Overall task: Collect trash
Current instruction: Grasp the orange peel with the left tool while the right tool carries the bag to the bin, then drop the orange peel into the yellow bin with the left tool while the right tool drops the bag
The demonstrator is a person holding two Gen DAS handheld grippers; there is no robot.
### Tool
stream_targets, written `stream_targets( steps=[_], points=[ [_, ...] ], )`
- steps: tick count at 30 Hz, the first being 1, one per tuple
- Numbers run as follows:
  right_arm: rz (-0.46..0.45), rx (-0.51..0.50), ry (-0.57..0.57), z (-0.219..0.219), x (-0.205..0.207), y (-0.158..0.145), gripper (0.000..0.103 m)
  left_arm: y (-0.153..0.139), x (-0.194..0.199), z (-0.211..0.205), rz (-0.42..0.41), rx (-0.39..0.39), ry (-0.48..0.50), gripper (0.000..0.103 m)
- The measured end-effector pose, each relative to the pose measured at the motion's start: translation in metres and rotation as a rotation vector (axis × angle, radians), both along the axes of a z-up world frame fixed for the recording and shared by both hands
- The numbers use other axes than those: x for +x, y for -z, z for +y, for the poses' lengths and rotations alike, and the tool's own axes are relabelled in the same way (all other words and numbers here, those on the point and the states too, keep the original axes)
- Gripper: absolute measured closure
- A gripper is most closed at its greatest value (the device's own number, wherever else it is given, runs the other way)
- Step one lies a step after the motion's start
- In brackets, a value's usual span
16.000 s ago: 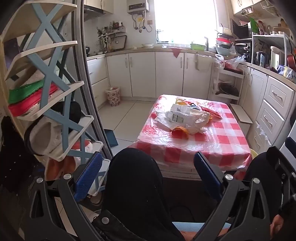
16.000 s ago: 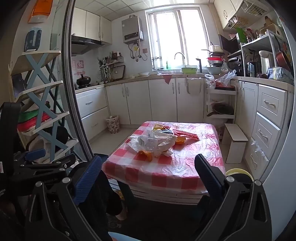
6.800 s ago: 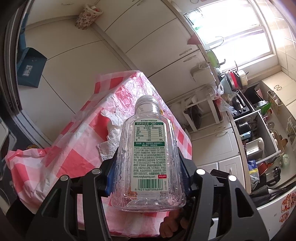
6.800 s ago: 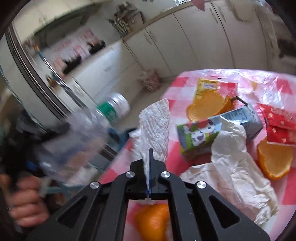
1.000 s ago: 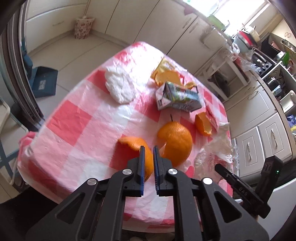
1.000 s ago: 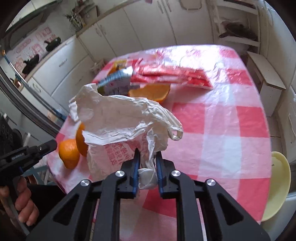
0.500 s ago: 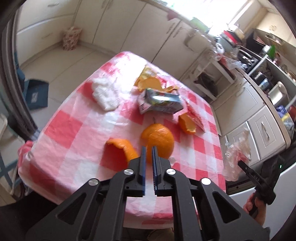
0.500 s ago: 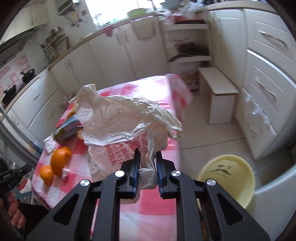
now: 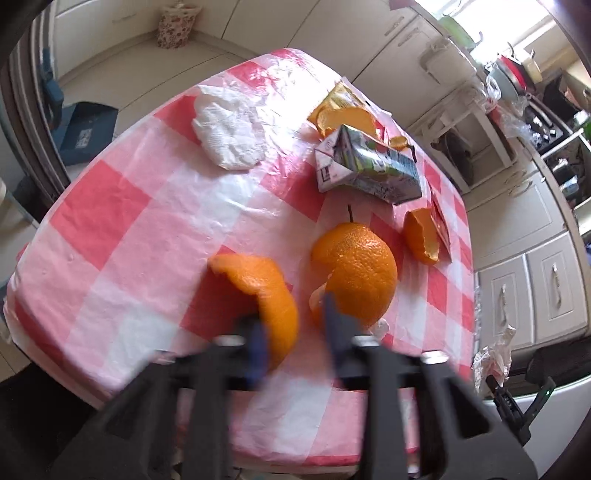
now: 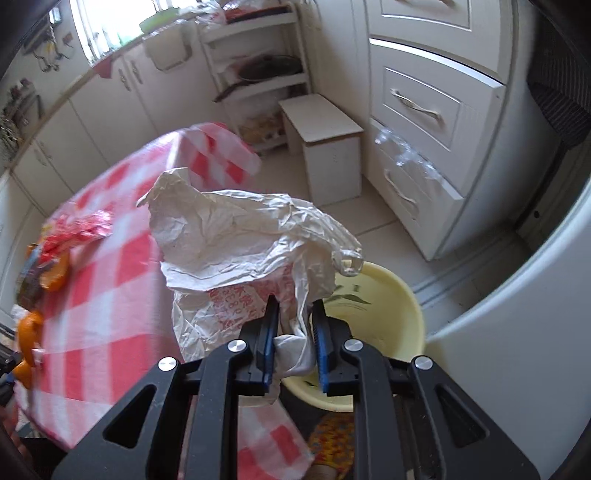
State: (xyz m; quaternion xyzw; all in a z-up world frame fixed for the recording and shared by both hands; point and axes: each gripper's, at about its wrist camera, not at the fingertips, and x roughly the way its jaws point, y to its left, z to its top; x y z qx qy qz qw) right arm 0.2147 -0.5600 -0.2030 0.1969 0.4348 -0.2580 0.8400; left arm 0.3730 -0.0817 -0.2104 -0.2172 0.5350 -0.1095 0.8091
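Observation:
On the red-checked tablecloth [image 9: 122, 229] lie a curled orange peel [image 9: 258, 280], a rounder orange peel shell [image 9: 358, 273], a smaller peel [image 9: 421, 236], a juice carton [image 9: 369, 166] and a white tissue [image 9: 229, 133]. My left gripper [image 9: 293, 328] is blurred and low over the near table edge. Its jaws stand apart, with the lower end of the curled peel between them. My right gripper [image 10: 295, 306] is shut on a crumpled plastic bag [image 10: 240, 236], which it holds past the table's edge above a yellow bin [image 10: 388, 302] on the floor.
White drawers [image 10: 417, 107] and a small white stool [image 10: 321, 122] stand beyond the bin. A curved white appliance front [image 10: 517, 295] is close on the right. A flowered waste basket [image 9: 176, 24] and a blue dustpan [image 9: 86, 133] sit on the floor past the table.
The right gripper has swung the bag off the table to over the yellow bin. The left gripper has dropped onto the curled peel and its jaws have spread.

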Motion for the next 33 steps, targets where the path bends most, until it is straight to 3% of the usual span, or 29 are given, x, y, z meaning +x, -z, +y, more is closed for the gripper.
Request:
stream_targets(
  steps=[5, 9, 11, 13, 17, 19, 22, 23, 27, 29, 33],
  points=[
    [0.139, -0.045, 0.061, -0.022, 0.000, 0.036, 0.082, -0.027, -0.012, 0.002, -0.101, -0.013, -0.022, 0.097],
    [0.271, -0.072, 0.088, -0.039, 0.009, 0.072, 0.081, -0.060, -0.030, -0.006, -0.218, -0.007, 0.026, 0.097],
    [0.341, -0.063, 0.084, -0.041, 0.013, 0.091, 0.063, -0.078, -0.043, -0.020, -0.281, 0.013, 0.087, 0.097],
    [0.384, -0.056, 0.078, -0.043, 0.015, 0.101, 0.057, -0.091, -0.053, -0.035, -0.319, 0.018, 0.147, 0.097],
    [0.350, -0.030, 0.126, -0.056, 0.010, 0.091, 0.039, -0.102, -0.067, -0.073, -0.344, 0.016, 0.261, 0.097],
    [0.303, 0.037, 0.151, -0.064, 0.007, 0.079, 0.037, -0.101, -0.073, -0.095, -0.337, 0.009, 0.310, 0.097],
    [0.116, 0.166, 0.186, -0.076, -0.003, 0.039, 0.037, -0.097, -0.084, -0.135, -0.317, -0.013, 0.406, 0.097],
    [0.053, 0.166, 0.167, -0.075, -0.004, 0.017, 0.036, -0.095, -0.089, -0.155, -0.317, -0.012, 0.454, 0.097],
    [-0.185, 0.023, 0.090, -0.056, -0.022, -0.061, 0.013, -0.082, -0.112, -0.226, -0.309, -0.004, 0.600, 0.097],
    [-0.264, -0.013, 0.092, -0.049, -0.032, -0.077, 0.012, -0.066, -0.121, -0.264, -0.286, 0.016, 0.667, 0.097],
    [-0.328, -0.020, 0.119, -0.054, -0.045, -0.093, 0.012, -0.032, -0.130, -0.330, -0.208, 0.042, 0.761, 0.097]
  ],
)
